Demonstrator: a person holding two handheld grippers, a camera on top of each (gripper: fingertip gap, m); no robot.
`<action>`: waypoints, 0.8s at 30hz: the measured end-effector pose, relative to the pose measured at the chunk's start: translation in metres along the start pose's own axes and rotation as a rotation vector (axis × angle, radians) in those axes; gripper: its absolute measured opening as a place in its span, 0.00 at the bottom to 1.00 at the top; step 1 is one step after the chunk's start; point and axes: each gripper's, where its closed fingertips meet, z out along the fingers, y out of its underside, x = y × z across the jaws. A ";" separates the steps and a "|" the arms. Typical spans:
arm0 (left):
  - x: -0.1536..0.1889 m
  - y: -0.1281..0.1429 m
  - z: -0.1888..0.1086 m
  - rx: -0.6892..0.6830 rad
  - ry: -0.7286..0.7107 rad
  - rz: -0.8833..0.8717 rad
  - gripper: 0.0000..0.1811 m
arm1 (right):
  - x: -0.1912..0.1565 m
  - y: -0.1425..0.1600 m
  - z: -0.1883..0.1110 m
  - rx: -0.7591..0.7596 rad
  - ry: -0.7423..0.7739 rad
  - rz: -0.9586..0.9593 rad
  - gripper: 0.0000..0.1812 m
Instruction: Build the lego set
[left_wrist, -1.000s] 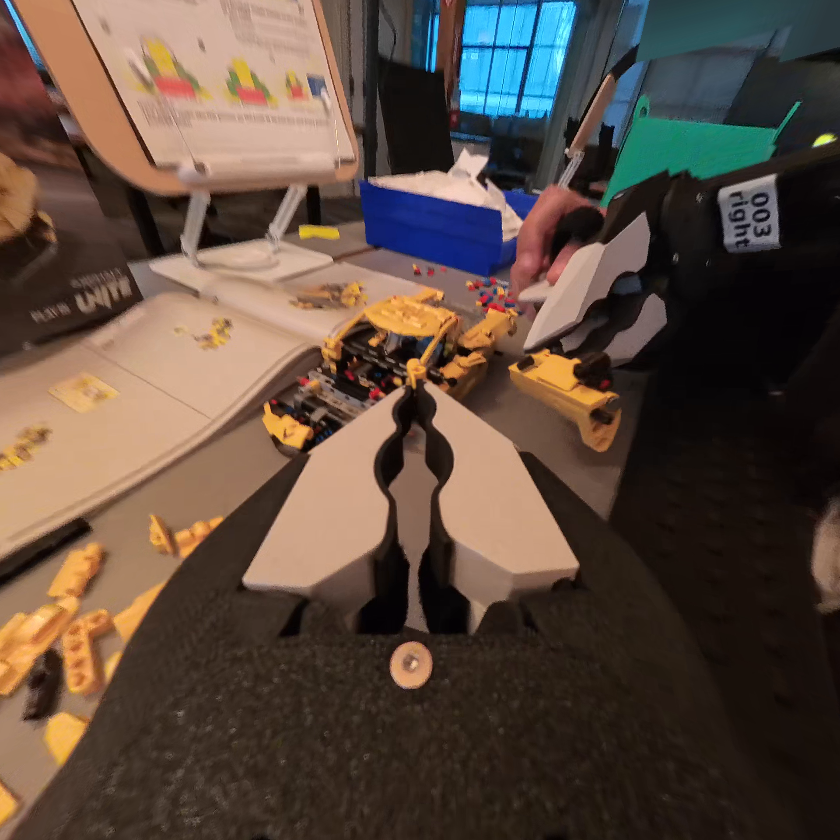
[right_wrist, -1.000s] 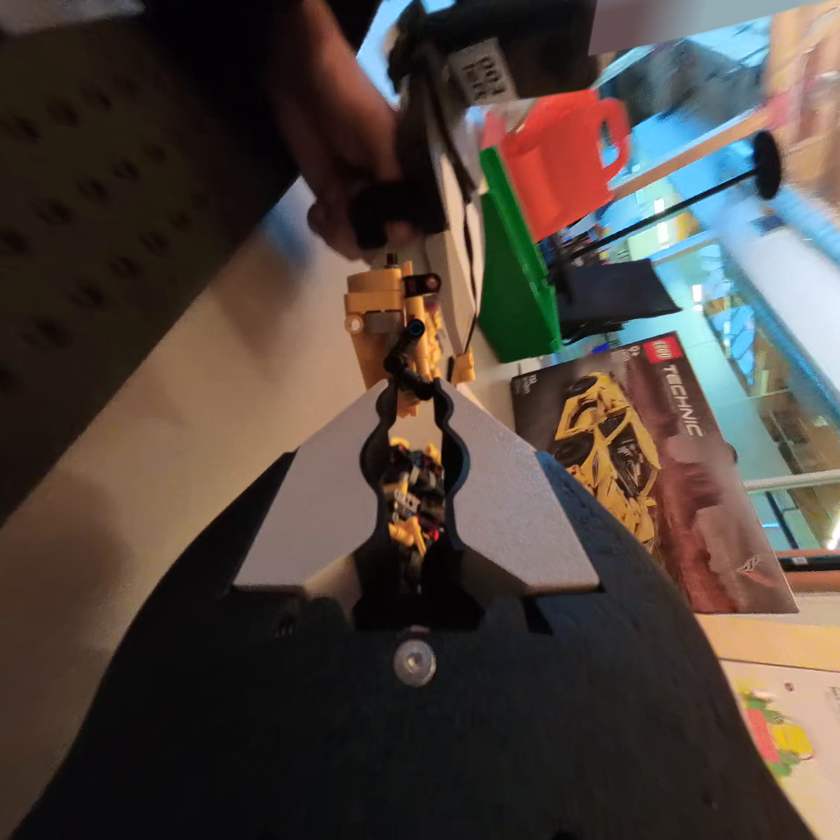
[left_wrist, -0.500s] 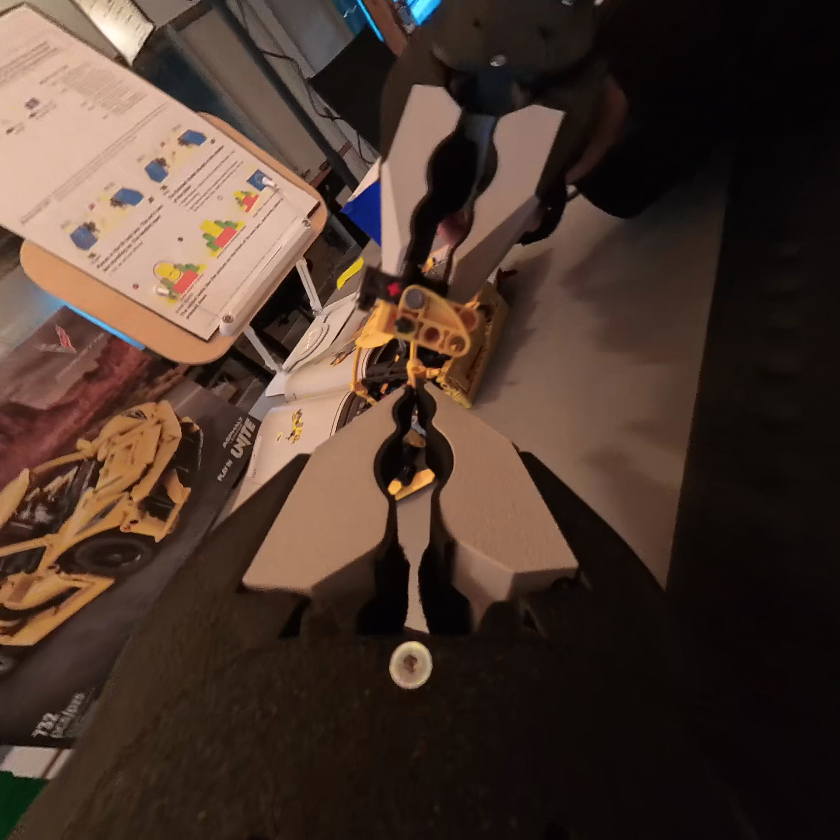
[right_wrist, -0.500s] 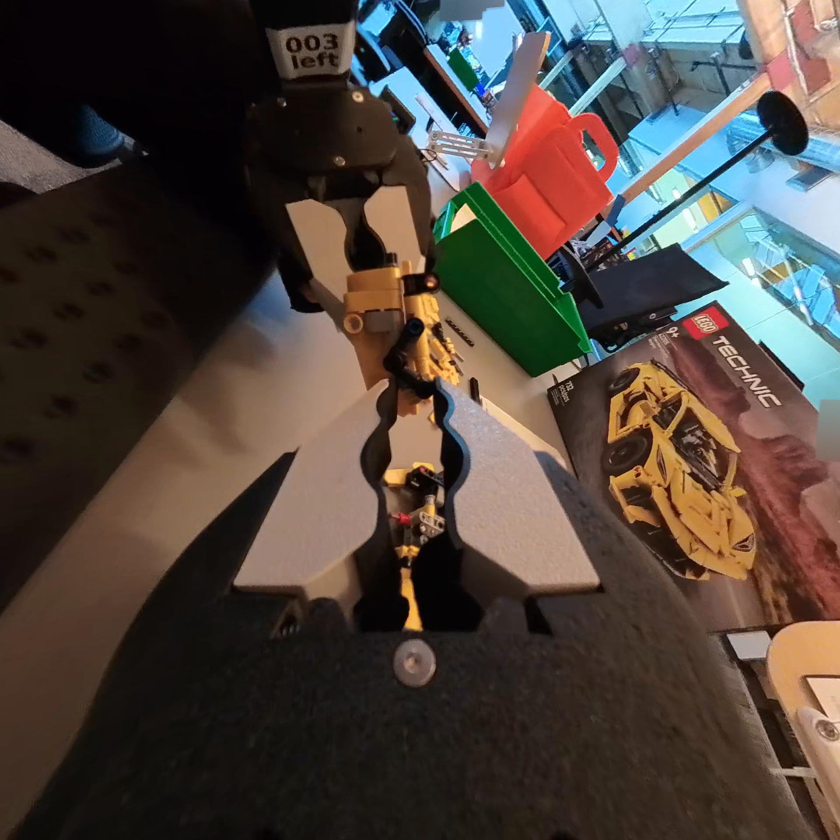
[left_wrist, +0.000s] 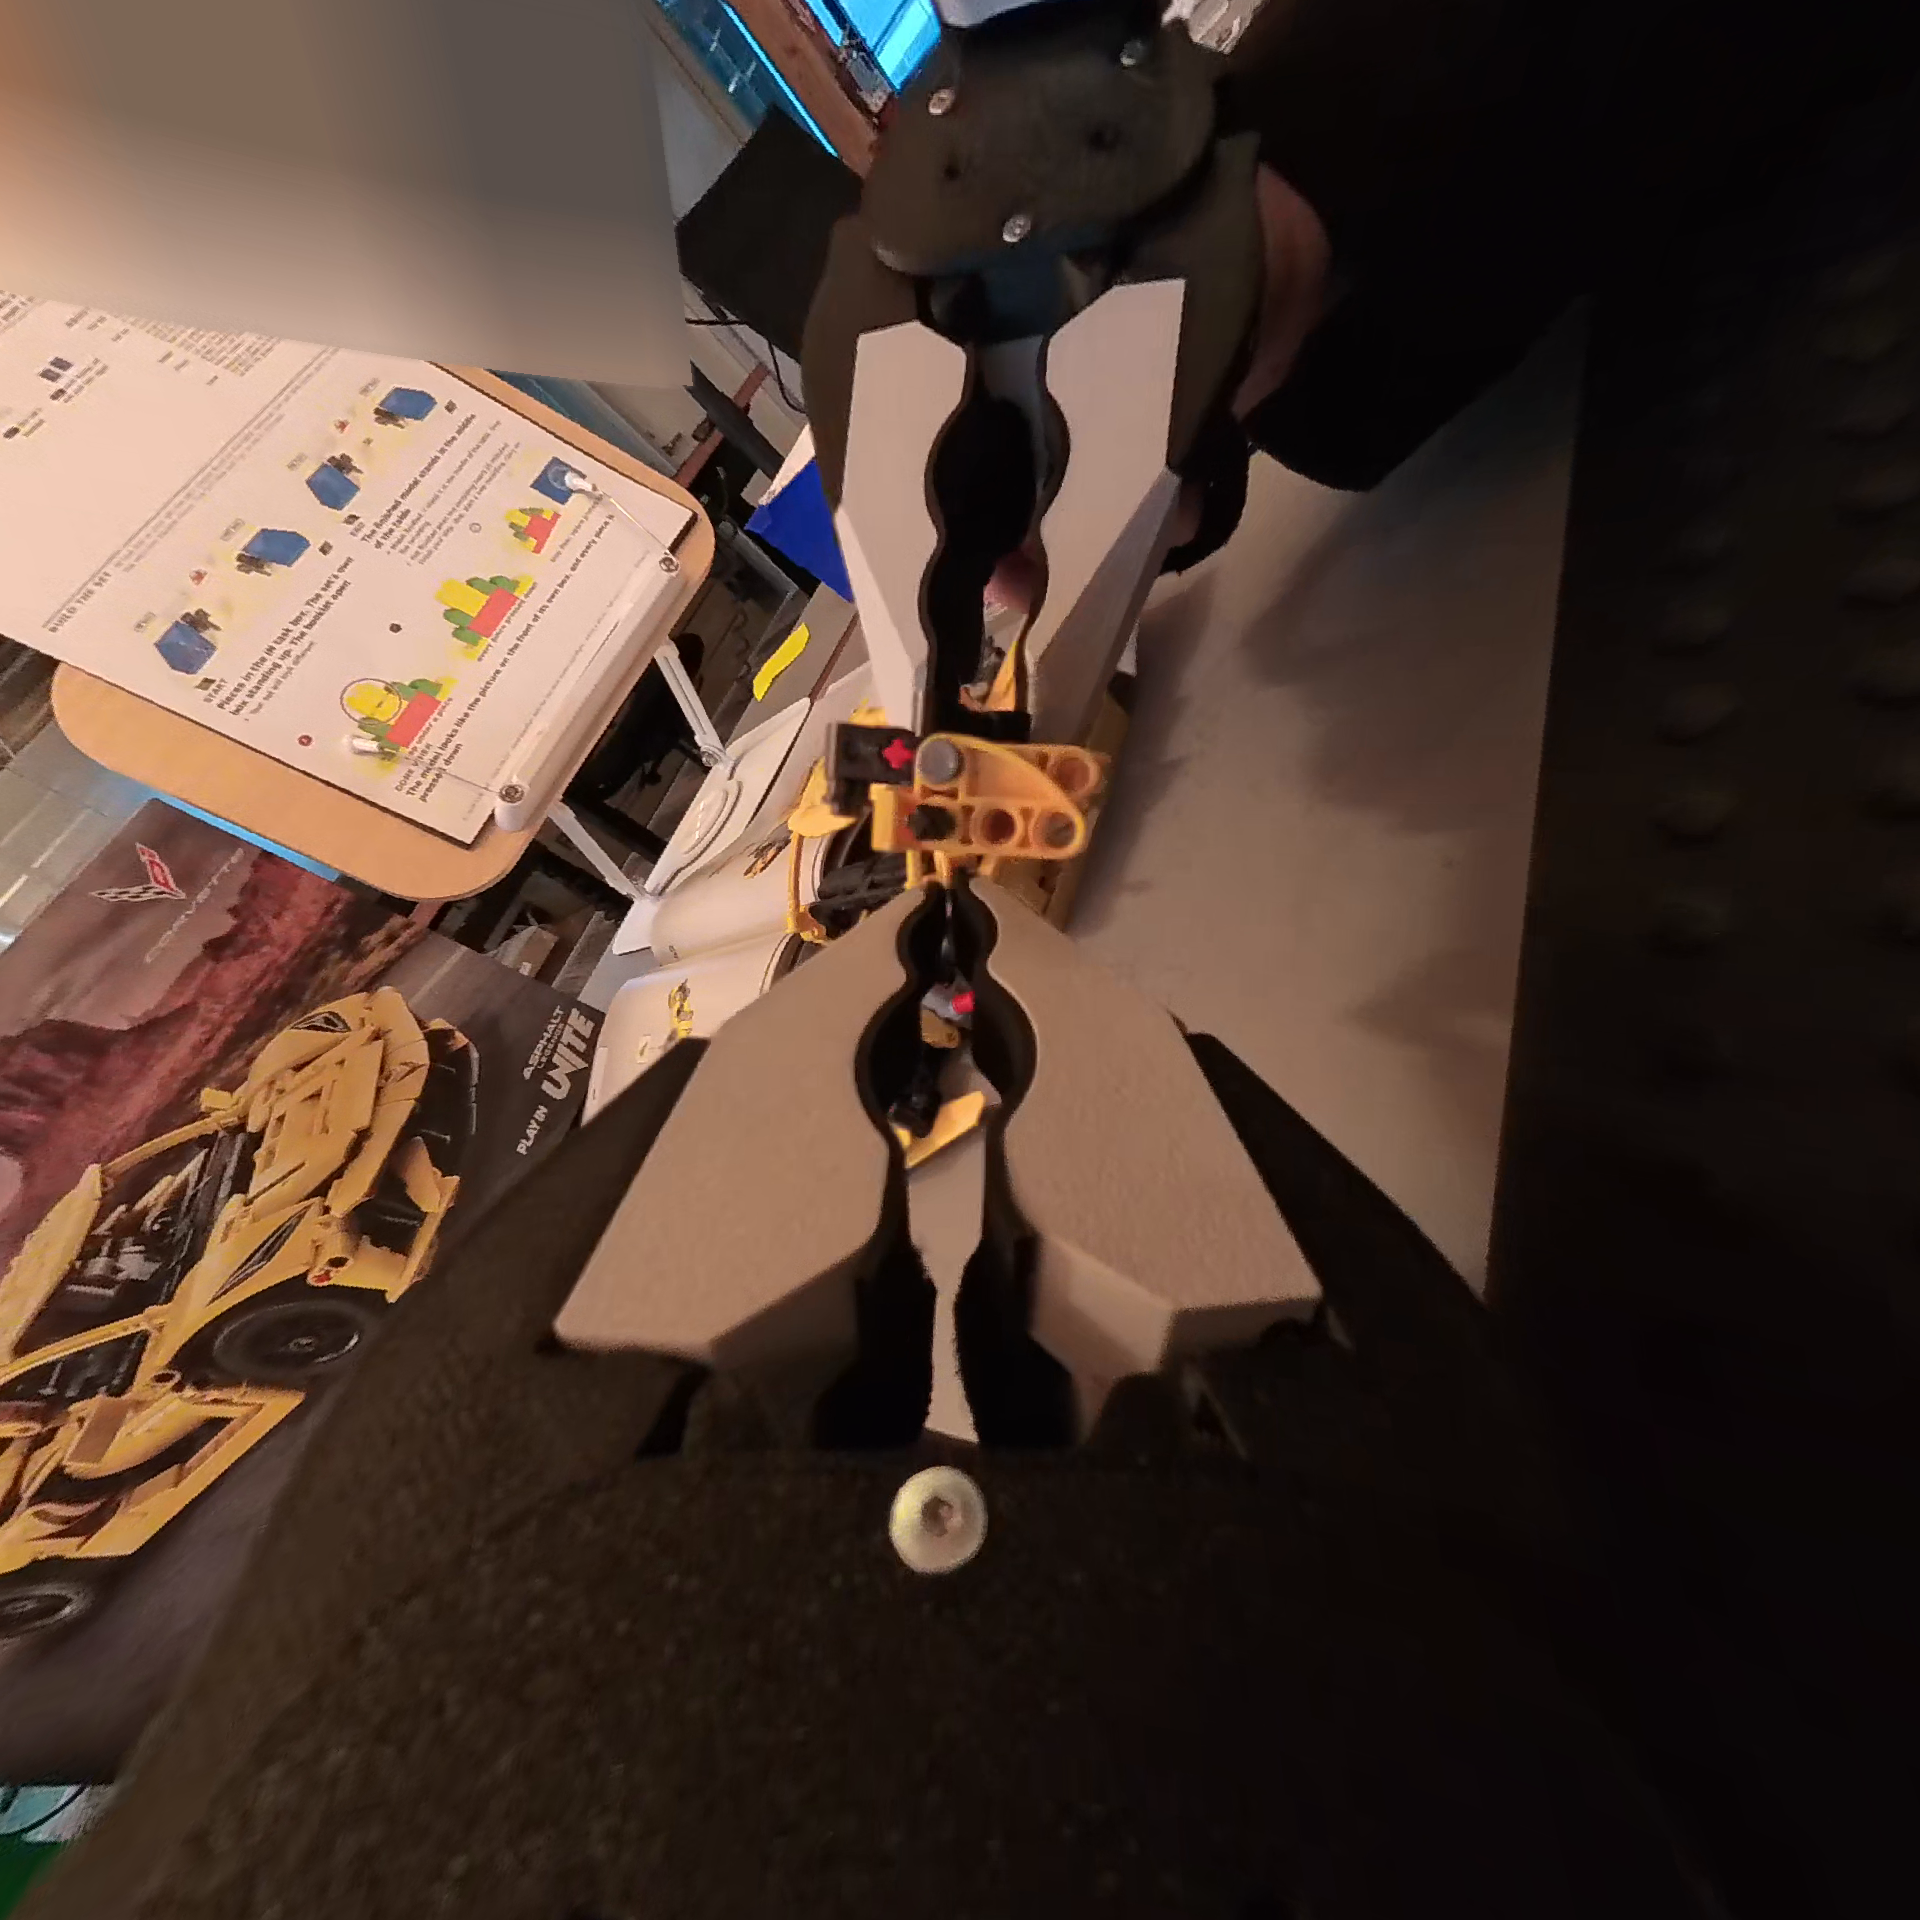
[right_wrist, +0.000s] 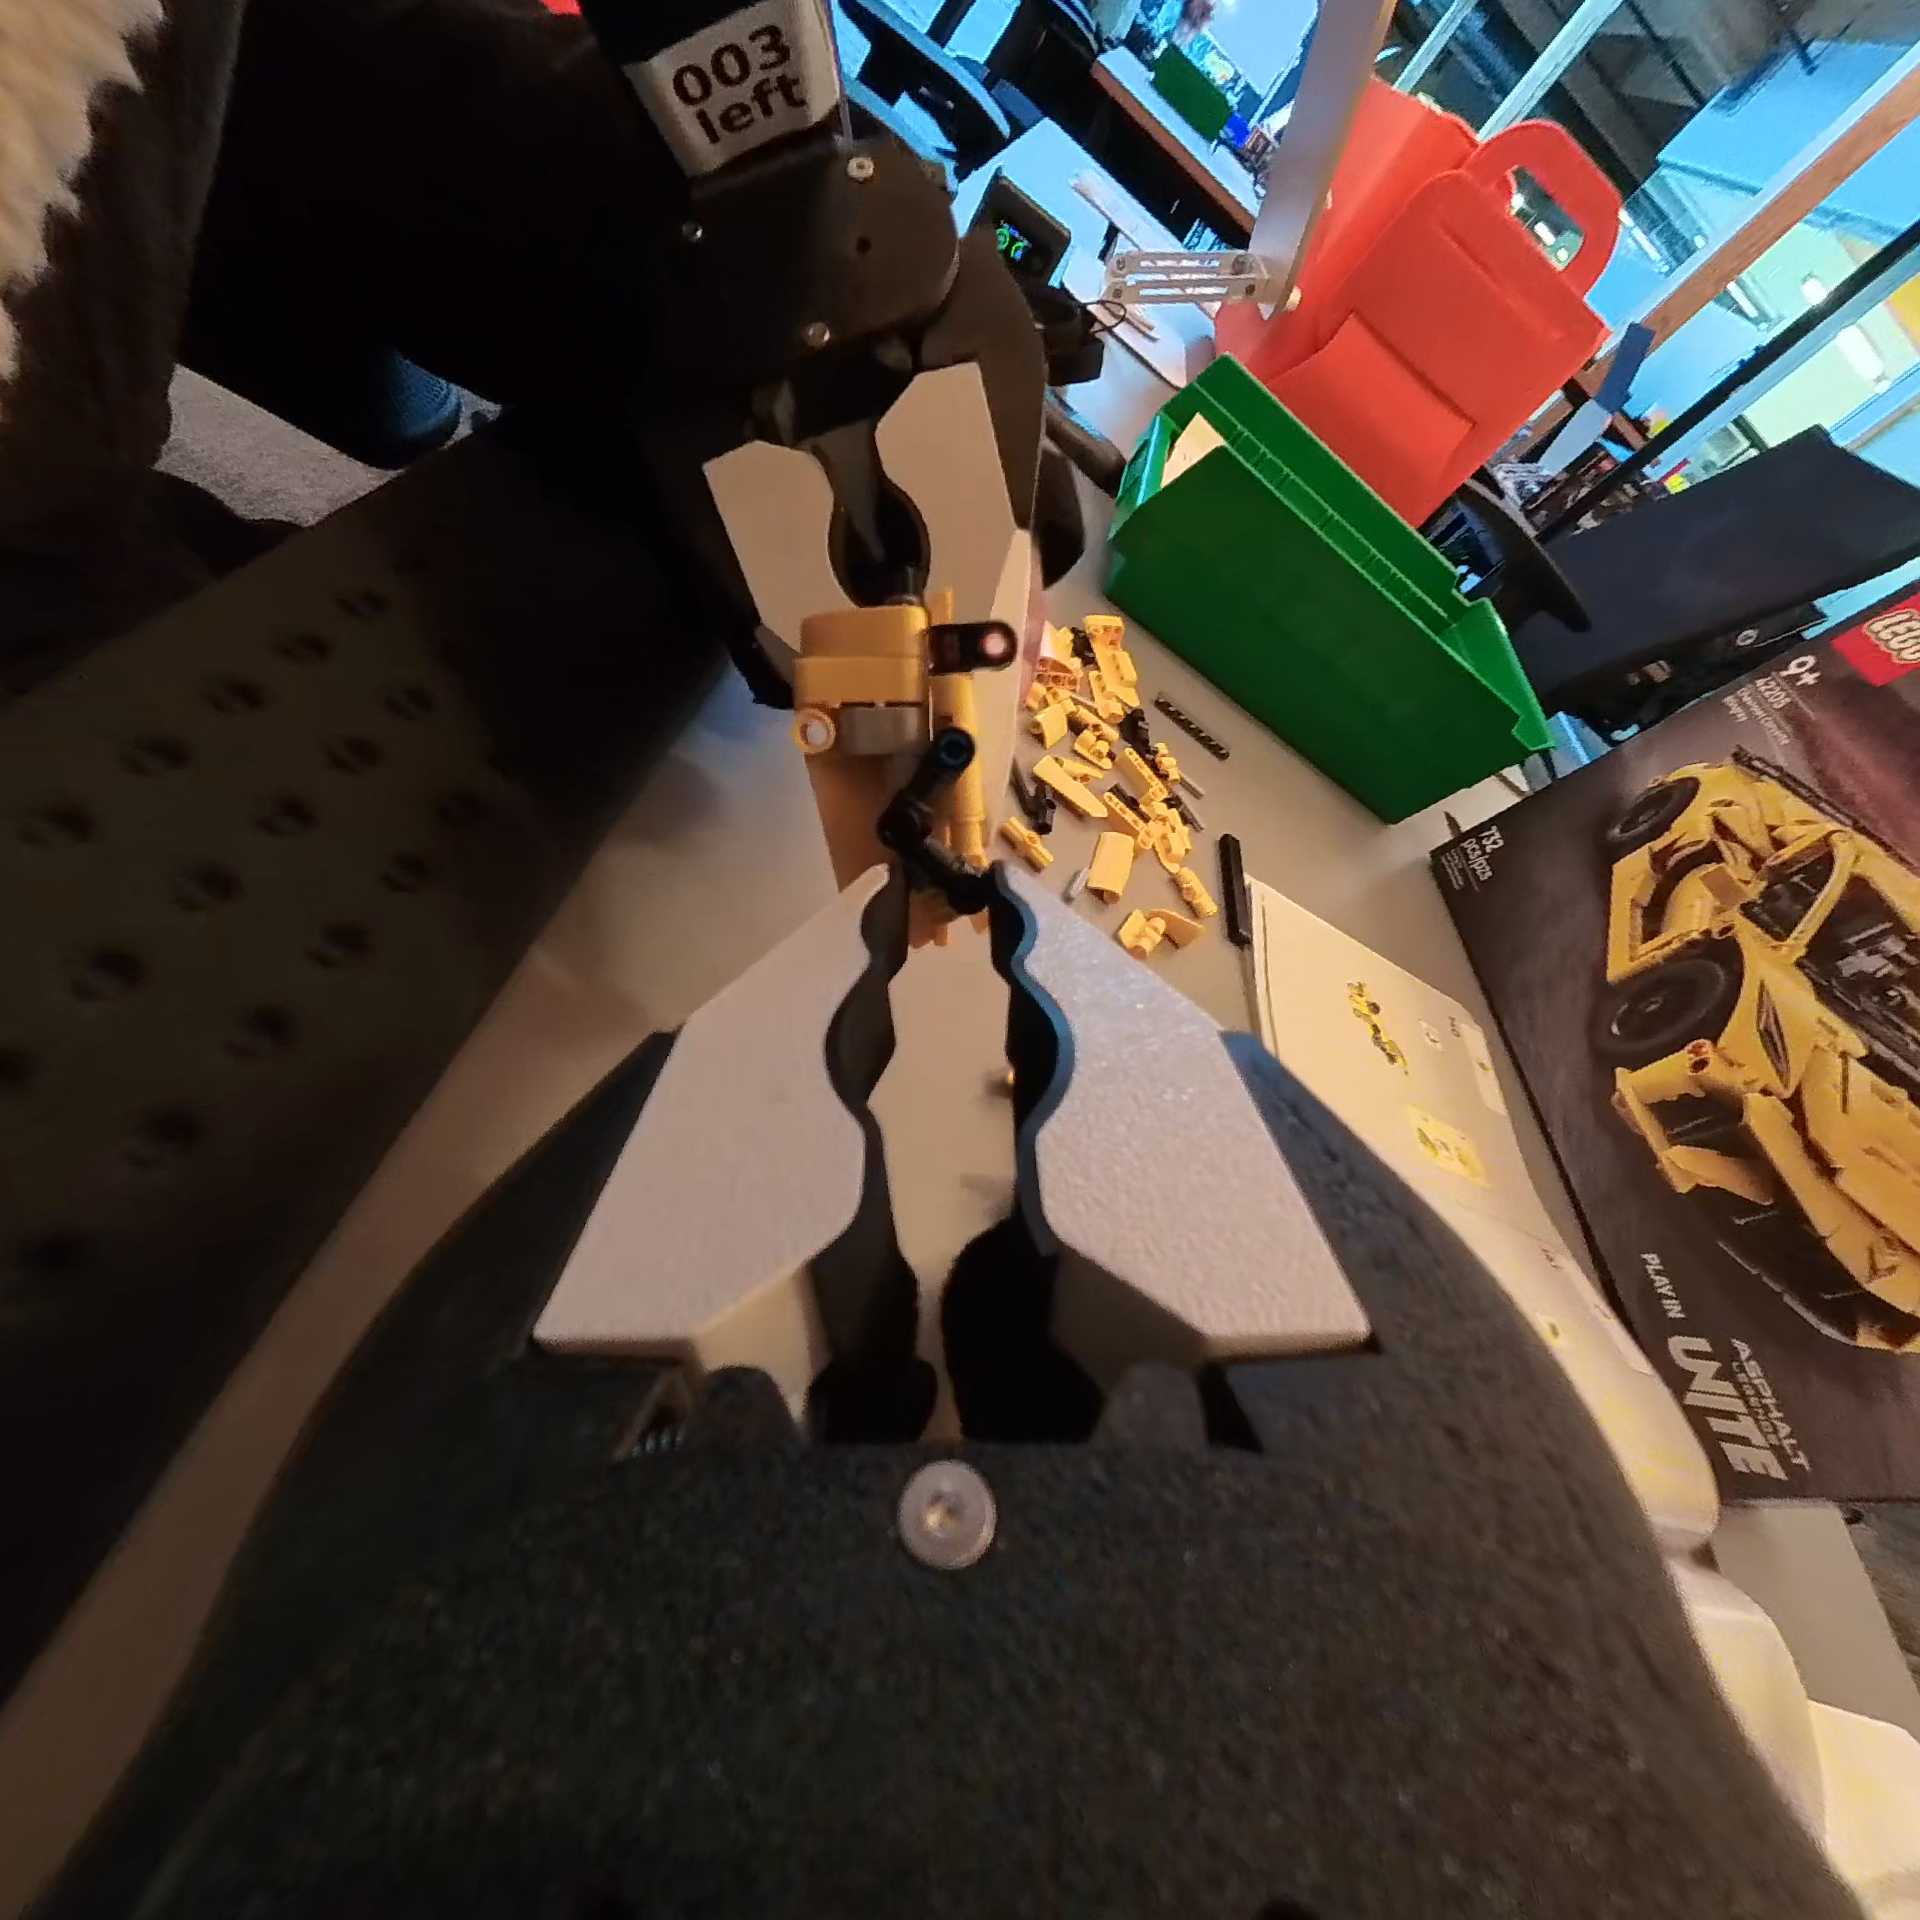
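Note:
A small yellow sub-assembly with black and grey pins hangs above the table between my two grippers, which face each other. My left gripper is shut on its near end. My right gripper comes from the top and is shut on its far end. In the right wrist view, my right gripper pinches the black connector end of the sub-assembly, and my left gripper grips the yellow block. The partly built yellow car lies behind, mostly hidden.
Loose yellow and black pieces lie on the grey table by a green bin and a red bin. The set's box, an open booklet, an instruction sheet on a stand and a blue bin are nearby. Only a small space, under 4 cm, lies between the two pairs of fingers.
My left gripper swung up from the car on the table to face my right gripper and closed on the sub-assembly that the right one holds. Both have since tilted a little.

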 end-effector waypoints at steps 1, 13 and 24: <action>0.001 0.000 0.000 -0.003 0.005 -0.001 0.00 | -0.001 0.001 0.000 -0.007 -0.005 0.004 0.08; 0.014 0.005 0.005 -0.049 0.073 -0.014 0.00 | -0.011 0.010 0.000 -0.095 -0.059 0.067 0.08; 0.010 -0.015 -0.005 0.091 0.170 -0.259 0.00 | -0.012 -0.004 -0.006 -0.014 -0.076 0.116 0.08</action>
